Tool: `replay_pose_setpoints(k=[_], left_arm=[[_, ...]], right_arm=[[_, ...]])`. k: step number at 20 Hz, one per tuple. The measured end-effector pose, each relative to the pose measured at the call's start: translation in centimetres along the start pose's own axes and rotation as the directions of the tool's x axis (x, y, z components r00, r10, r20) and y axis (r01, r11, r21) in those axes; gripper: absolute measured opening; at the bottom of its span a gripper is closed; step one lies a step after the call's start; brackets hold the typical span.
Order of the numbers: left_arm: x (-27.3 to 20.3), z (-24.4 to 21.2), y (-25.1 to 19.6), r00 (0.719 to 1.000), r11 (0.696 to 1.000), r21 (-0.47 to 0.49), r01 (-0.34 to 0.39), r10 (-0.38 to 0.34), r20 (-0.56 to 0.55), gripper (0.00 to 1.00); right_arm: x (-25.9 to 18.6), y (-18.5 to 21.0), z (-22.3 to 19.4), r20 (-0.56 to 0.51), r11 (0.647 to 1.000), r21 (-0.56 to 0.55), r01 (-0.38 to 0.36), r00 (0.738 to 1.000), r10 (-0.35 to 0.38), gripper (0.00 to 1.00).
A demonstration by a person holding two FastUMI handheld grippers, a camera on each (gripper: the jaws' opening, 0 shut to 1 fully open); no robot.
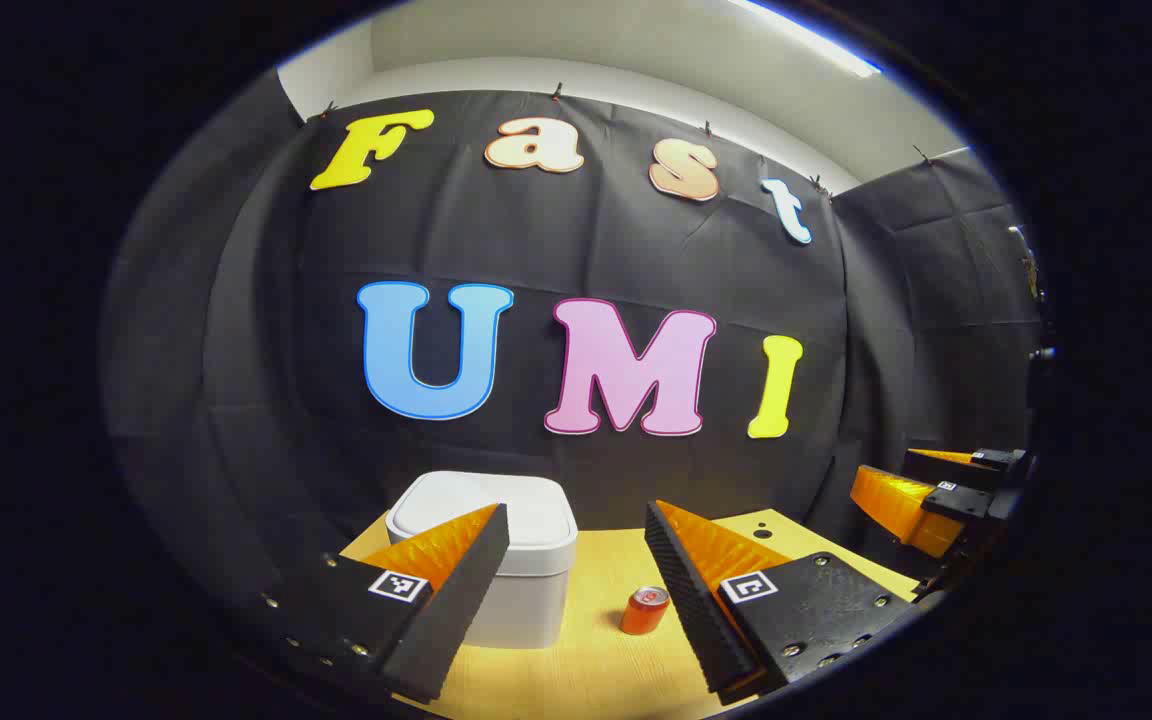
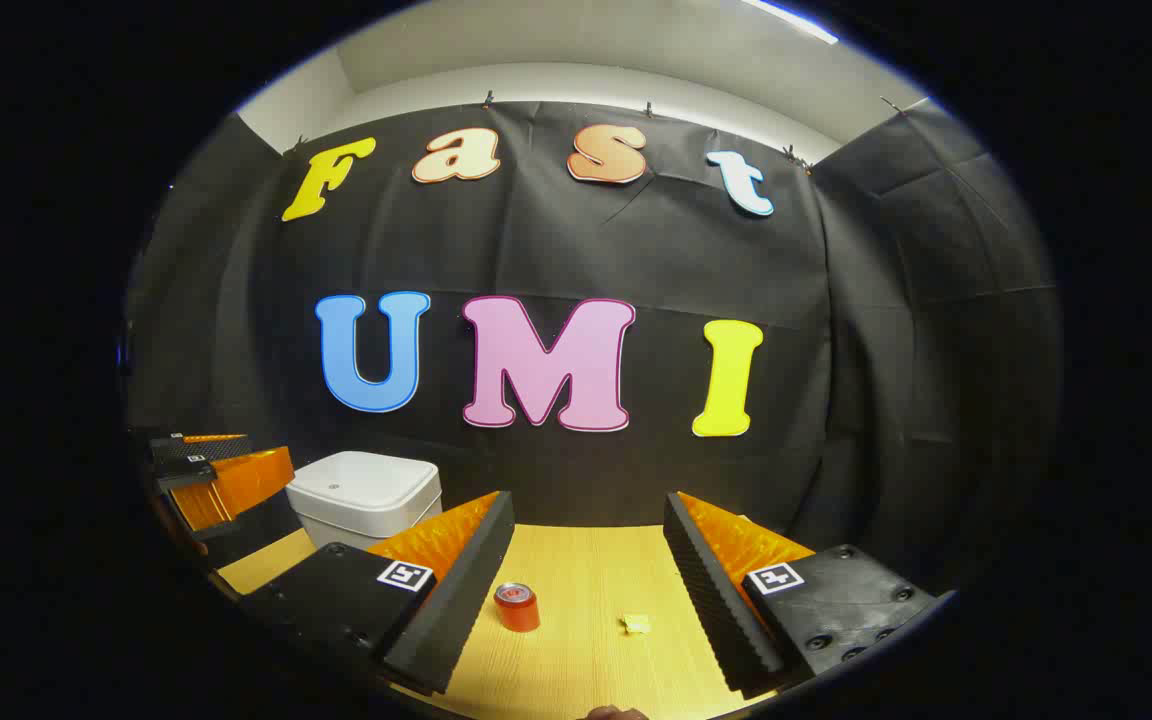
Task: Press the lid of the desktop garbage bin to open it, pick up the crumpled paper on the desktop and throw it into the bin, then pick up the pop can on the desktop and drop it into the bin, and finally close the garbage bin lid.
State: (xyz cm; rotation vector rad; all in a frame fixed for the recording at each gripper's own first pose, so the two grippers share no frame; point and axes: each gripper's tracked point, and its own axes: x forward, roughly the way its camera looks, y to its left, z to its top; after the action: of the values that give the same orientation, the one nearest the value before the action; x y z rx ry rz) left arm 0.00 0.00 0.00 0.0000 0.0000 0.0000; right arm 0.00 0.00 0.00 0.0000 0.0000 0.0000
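Note:
A white desktop bin point(image 1: 496, 560) with its lid down stands on the wooden table, partly behind my left gripper's point(image 1: 576, 590) near finger. A red pop can point(image 1: 644, 610) stands upright just right of the bin, between the open fingers but farther off. My right gripper point(image 1: 926, 500) hovers at the far right edge. In the right gripper view, my right gripper point(image 2: 586, 590) is open above the table, with the can point(image 2: 517, 606) and a small yellowish crumpled paper point(image 2: 636, 623) on the wood between its fingers. The bin point(image 2: 366, 495) sits at left, the left gripper point(image 2: 221, 480) beside it.
The light wooden table point(image 2: 586, 560) runs back to the black cloth wall. A small dark hole point(image 1: 762, 533) marks the tabletop at the right rear. A bit of a hand point(image 2: 611, 713) shows at the bottom edge of the right gripper view.

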Motion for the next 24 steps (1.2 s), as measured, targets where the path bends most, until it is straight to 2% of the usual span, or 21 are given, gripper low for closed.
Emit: replay_pose_setpoints(k=[6,9,12,24], left_arm=[[0.1,-0.5,-0.2,1.000,1.000,0.005,-0.001,0.001,-0.011,0.91],[0.2,-0.5,0.7,0.999,0.999,0.018,-0.051,0.051,0.000,0.91],[0.2,-0.5,-0.1,1.000,1.000,0.003,-0.022,0.022,0.005,0.91],[0.3,-1.2,-0.4,1.000,1.000,-0.010,-0.011,0.011,-0.020,0.91]], right_arm=[[-0.4,-0.5,-0.5,-0.011,1.000,0.001,0.011,1.000,-0.011,0.97],[-0.3,-0.2,-0.3,-0.009,1.000,0.003,0.007,1.000,-0.007,0.98],[-0.4,0.0,-0.2,-0.003,1.000,0.000,-0.004,1.000,0.004,0.98],[-0.2,0.4,-0.3,-0.008,1.000,0.007,-0.023,1.000,0.023,0.98]])
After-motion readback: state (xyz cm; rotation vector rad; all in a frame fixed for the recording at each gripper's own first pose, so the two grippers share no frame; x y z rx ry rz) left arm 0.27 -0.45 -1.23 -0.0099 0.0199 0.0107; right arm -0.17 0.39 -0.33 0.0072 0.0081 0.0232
